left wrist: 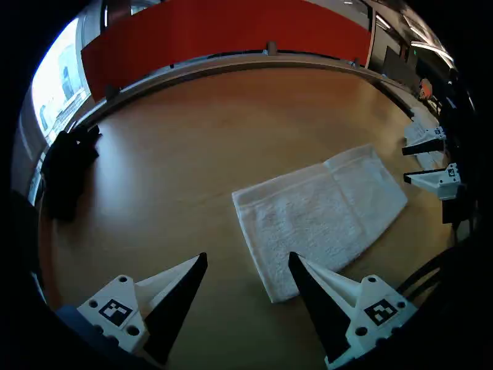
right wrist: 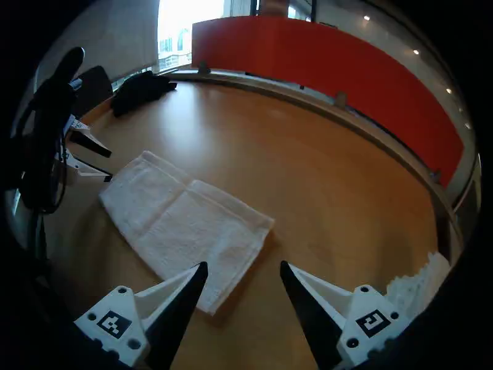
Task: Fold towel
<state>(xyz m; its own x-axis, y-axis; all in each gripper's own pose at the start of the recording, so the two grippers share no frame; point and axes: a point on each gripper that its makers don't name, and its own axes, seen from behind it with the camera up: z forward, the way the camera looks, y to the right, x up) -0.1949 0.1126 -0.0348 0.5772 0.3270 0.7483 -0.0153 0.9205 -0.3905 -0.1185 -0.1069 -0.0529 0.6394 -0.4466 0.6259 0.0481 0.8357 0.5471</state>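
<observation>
Towel (left wrist: 320, 216) lay flat on the table (left wrist: 185, 154), already doubled over, near both grippers. Left gripper (left wrist: 247, 254) and right gripper (right wrist: 243, 264) hung wide and empty. Another fold seemed due; next, each gripper would need to pinch a corner.

In the left gripper view we see the towel (left wrist: 320, 216) lying on the table (left wrist: 215, 135), just ahead of our left gripper (left wrist: 246, 254), with our right gripper (left wrist: 405, 164) beyond its right end. A bundle (left wrist: 65, 166) sits at the table's left edge; a partition (left wrist: 228, 31) stands behind.
</observation>
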